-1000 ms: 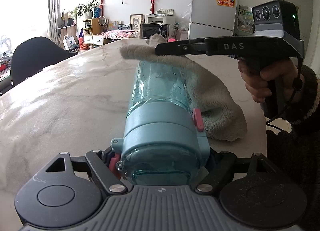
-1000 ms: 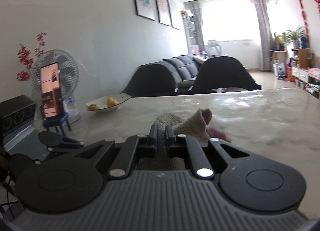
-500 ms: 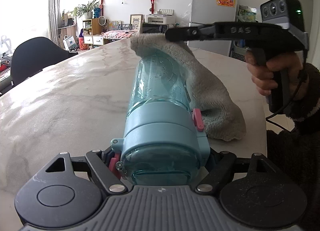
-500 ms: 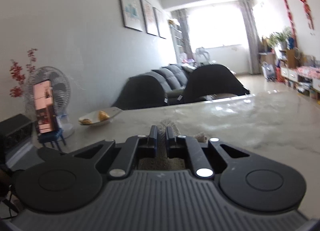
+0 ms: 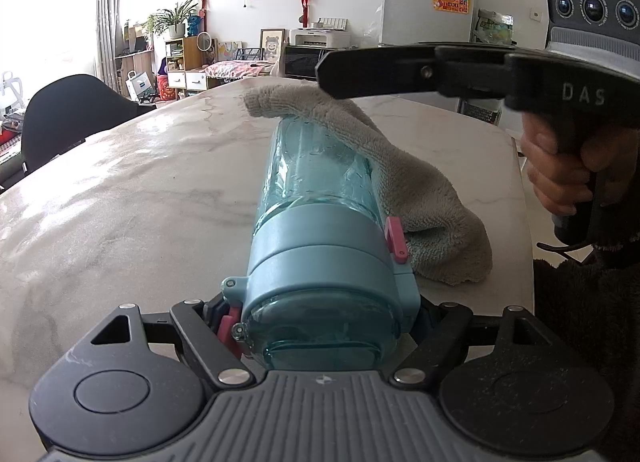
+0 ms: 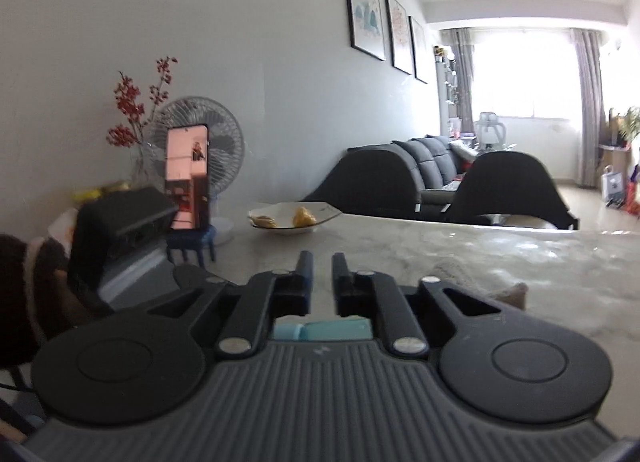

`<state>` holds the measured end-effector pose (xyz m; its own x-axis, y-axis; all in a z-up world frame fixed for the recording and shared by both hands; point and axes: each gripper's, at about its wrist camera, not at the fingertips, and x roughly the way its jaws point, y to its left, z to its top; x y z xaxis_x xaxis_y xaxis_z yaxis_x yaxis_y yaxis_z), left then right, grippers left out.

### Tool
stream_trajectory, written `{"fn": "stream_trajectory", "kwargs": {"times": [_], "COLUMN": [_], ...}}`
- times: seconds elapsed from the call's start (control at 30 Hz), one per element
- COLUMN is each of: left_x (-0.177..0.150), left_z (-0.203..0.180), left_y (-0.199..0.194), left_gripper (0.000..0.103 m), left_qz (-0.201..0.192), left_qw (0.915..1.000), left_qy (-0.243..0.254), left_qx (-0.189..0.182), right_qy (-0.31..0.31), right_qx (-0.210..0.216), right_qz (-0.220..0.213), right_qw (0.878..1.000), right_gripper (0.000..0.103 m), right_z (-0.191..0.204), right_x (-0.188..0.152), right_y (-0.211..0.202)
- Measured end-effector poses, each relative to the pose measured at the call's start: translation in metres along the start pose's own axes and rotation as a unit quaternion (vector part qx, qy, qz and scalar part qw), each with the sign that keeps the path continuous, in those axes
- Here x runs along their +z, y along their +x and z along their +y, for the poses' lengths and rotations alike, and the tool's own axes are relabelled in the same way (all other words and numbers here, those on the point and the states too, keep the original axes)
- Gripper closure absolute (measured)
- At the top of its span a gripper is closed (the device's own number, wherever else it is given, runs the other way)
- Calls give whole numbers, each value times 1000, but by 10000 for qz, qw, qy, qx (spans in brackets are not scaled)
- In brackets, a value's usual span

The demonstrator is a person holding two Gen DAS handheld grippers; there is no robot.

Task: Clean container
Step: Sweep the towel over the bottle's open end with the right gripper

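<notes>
A clear teal bottle (image 5: 320, 170) with a light blue lid (image 5: 324, 262) lies on its side on the marble table (image 5: 120, 190). My left gripper (image 5: 326, 322) is shut on the lid end. A beige-grey cloth (image 5: 420, 190) is draped over the bottle's far end and hangs down its right side onto the table. My right gripper (image 5: 332, 74) hovers over the bottle's far end, just above the cloth; in its own view (image 6: 322, 262) the fingers stand a narrow gap apart with nothing between them, and the blue lid (image 6: 320, 330) shows below.
A white dish with food (image 6: 292, 218), a phone on a small blue stand (image 6: 188, 182) and a fan (image 6: 216, 142) stand at the table's far side. Black chairs (image 6: 512, 186) ring the table. The table's edge (image 5: 524, 190) is close on the right.
My right gripper let go of the cloth, which now lies draped on the bottle, and swung round above it. My left gripper and the bottle have not moved.
</notes>
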<state>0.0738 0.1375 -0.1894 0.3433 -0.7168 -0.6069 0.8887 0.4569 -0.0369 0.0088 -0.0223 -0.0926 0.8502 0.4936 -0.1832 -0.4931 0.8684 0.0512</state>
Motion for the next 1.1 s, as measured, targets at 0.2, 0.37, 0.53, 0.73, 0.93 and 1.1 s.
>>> {"fn": "stream_trajectory", "kwargs": {"times": [0.2, 0.37, 0.53, 0.73, 0.93, 1.1], "left_x": [0, 0, 1, 1, 0, 0], "left_z": [0, 0, 1, 0, -2, -4], "left_y": [0, 0, 0, 1, 2, 3], "left_gripper": [21, 21, 21, 21, 21, 21], "left_qz": [2, 2, 9, 16, 25, 28], "left_qw": [10000, 10000, 10000, 10000, 10000, 10000], "left_qy": [2, 1, 13, 35, 65, 67], "left_qx": [2, 1, 6, 22, 46, 48], "right_qy": [388, 566, 195, -152, 14, 26], "right_qx": [-895, -1108, -1287, -1361, -966, -419], "right_qz": [23, 213, 217, 227, 96, 36], "right_qw": [9952, 9920, 9913, 9903, 9953, 9991], "right_gripper": [54, 55, 78, 95, 95, 95], "right_z": [-25, -37, -30, -21, -18, -6], "right_x": [-2, -15, -20, -18, -6, 0], "right_y": [1, 9, 13, 12, 2, -2]}}
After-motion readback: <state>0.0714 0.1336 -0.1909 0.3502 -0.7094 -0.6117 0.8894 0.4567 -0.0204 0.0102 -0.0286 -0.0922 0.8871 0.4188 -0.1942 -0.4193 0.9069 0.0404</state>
